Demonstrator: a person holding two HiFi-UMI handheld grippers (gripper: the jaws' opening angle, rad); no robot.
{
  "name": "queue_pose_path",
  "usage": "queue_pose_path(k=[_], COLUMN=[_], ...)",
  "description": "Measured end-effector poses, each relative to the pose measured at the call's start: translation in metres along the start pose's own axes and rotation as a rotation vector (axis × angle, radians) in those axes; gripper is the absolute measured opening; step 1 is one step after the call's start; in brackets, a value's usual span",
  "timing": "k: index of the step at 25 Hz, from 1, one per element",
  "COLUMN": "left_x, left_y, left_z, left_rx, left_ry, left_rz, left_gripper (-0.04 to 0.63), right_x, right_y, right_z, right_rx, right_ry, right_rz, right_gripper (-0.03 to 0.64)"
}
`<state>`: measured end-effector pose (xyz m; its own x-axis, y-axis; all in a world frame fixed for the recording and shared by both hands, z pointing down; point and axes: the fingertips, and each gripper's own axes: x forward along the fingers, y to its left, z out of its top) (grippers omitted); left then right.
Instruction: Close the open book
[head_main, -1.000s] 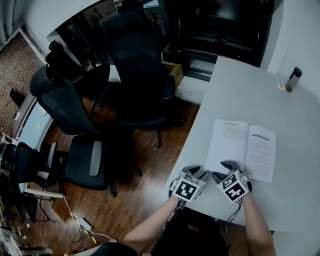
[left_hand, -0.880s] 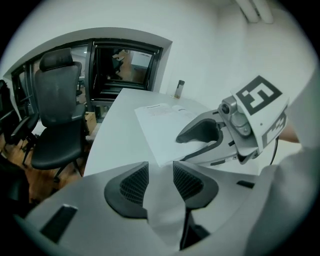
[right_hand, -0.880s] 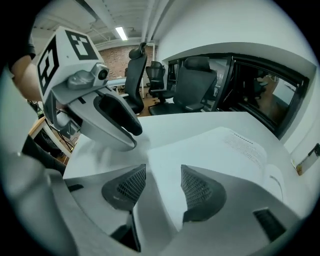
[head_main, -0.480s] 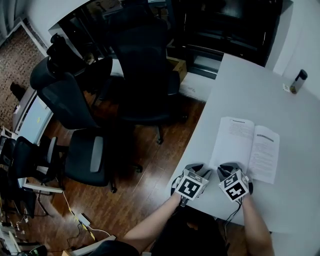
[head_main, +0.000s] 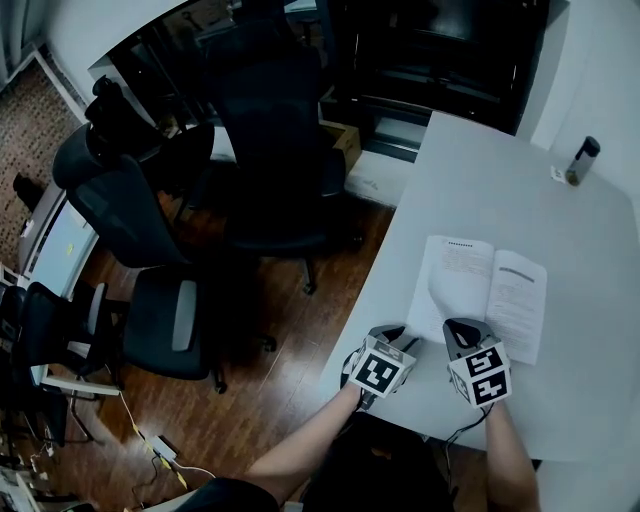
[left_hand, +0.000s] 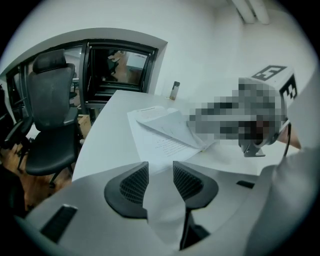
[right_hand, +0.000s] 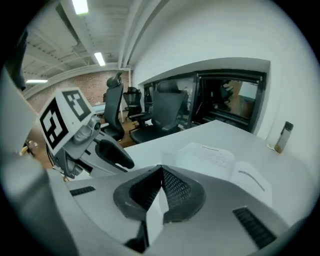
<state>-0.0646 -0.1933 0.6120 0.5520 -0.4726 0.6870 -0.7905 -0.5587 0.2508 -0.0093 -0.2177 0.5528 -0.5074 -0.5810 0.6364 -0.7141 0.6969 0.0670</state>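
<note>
An open book (head_main: 505, 290) lies flat on the white table (head_main: 490, 180), close to its near edge. My right gripper (head_main: 462, 328) is at the book's near edge. Its jaws have just been closing and are now shut on a left-hand page (head_main: 447, 290), whose near part curls up off the book. In the right gripper view the white sheet (right_hand: 156, 212) is pinched between the pads, behind the gripper (right_hand: 161, 169). My left gripper (head_main: 397, 337) stands open at the book's near left corner. Only white paper or table shows in its gap (left_hand: 160, 167), with nothing pressed.
A dark bottle (head_main: 581, 160) stands at the table's far right. Several black office chairs (head_main: 270, 150) crowd the wooden floor to the left of the table. The table's curved left edge runs just left of my left gripper.
My right gripper has gone from open to shut on a left-hand page and has risen a little, lifting the page's near part. The left gripper has stayed where it was.
</note>
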Motion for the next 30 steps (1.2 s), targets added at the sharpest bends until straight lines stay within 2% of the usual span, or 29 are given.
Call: queue_pose_path(k=[4,9,17,23,30], left_x=[0.009,0.023,0.04,0.043,0.053], left_y=[-0.015,-0.039,-0.082,-0.114,-0.152], left_z=[0.013,0.029,0.048,0.071,0.088], left_rx=[0.025,0.071,0.134,0.167,0.197], left_ry=[0.001,-0.006,-0.029,-0.124,-0.186], left_rz=[-0.024,-0.059,-0.105,-0.123,-0.149], left_gripper=[0.156,0.156,0.156,0.156,0.156], right_x=[-0.034,-0.075,-0.126,-0.143,-0.147], right_y=[-0.036,-0.074,-0.116,-0.126,-0.127], right_z=[0.005,-0.011,-0.068,-0.113,-0.124], right_rx=[0.102,0.212,0.353,0.412,0.398], right_ry=[-0.081,-0.132,-0.117,-0.067,-0.06], right_rz=[-0.087,-0.184,-0.304,-0.33,-0.302], right_gripper=[0.007,0.005,0.005,0.005,0.005])
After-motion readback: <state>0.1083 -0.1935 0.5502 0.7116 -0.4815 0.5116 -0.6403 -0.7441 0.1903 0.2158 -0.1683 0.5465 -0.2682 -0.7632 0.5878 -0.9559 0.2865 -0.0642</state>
